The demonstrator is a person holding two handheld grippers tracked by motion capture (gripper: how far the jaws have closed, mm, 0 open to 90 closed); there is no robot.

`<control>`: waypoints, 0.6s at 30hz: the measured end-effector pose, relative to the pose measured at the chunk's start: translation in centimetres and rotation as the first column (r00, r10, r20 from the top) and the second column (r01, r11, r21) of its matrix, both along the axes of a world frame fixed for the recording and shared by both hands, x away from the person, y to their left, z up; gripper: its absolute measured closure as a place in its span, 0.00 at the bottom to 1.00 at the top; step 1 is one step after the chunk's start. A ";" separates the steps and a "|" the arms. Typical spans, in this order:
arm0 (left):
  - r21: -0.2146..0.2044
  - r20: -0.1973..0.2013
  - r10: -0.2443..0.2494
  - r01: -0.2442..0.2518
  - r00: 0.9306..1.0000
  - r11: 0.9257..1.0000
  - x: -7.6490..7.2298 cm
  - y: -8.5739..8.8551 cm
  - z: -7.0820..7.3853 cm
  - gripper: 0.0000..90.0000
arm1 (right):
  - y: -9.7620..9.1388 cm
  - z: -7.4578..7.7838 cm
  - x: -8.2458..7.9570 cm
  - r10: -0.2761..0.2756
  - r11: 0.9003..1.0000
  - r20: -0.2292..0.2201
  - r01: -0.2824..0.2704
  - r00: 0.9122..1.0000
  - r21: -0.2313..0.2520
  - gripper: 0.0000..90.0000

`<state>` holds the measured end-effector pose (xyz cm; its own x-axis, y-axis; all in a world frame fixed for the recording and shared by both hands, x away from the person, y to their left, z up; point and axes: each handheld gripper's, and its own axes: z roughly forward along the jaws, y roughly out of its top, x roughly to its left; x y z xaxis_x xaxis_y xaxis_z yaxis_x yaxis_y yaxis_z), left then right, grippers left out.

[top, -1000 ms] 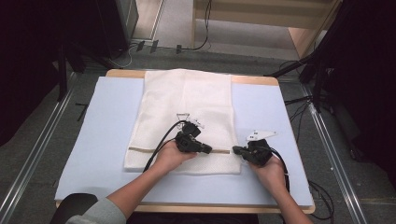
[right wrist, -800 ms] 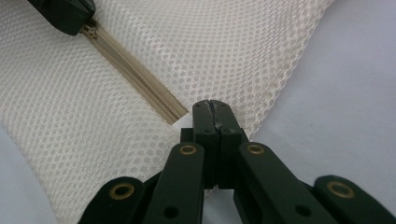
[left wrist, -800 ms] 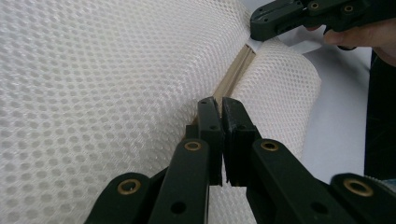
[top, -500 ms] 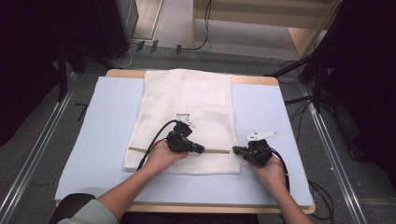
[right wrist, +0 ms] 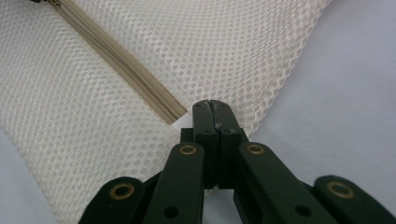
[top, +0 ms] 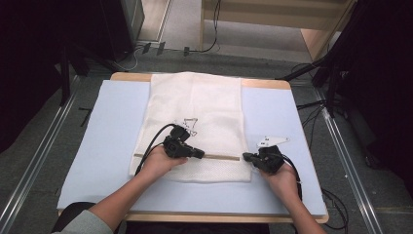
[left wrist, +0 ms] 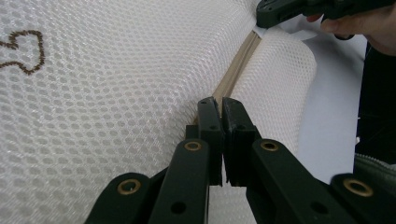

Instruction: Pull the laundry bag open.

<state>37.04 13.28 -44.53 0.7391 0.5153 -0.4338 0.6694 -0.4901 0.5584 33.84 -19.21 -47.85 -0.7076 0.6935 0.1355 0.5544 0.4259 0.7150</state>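
Note:
A white mesh bag (top: 195, 107) lies flat on the blue mat, with a beige zipper (top: 219, 157) running across its near end. My left gripper (top: 200, 155) points right along that zipper and is shut on it (left wrist: 218, 105); whatever sits between the pads is hidden. My right gripper (top: 245, 157) points left at the bag's right edge. In the right gripper view its jaws (right wrist: 212, 106) are shut on the mesh border just past the zipper's end (right wrist: 173, 114). The left gripper view shows the right gripper (left wrist: 261, 11) farther off at the zipper's far end.
The light blue mat (top: 112, 126) covers a wooden table (top: 126, 76). A small brown stitched mark (top: 191, 122) sits on the bag above my left gripper. Cables lie on the floor beyond the table, and dark stands flank both sides.
My left gripper has slid to the left along the zipper, away from the right gripper. The right gripper has stayed where it was.

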 end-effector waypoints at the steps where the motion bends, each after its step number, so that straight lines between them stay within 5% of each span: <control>1: 0.000 0.003 0.000 0.000 1.000 1.000 0.0 0.1 0.0 0.99 | 0.0 0.0 0.0 -0.002 1.000 -0.004 0.002 1.000 0.003 1.00; 18: -0.008 -0.008 0.016 -0.016 1.000 1.000 -0.2 2.7 0.6 0.99 | -0.1 0.0 0.0 -0.007 1.000 -0.016 0.008 1.000 0.008 1.00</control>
<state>36.79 15.99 -43.93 0.7274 0.5235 -0.4436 0.6814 -0.4748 0.5570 33.84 -19.28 -47.83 -0.7001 0.6977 0.1519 0.5686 0.4161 0.7096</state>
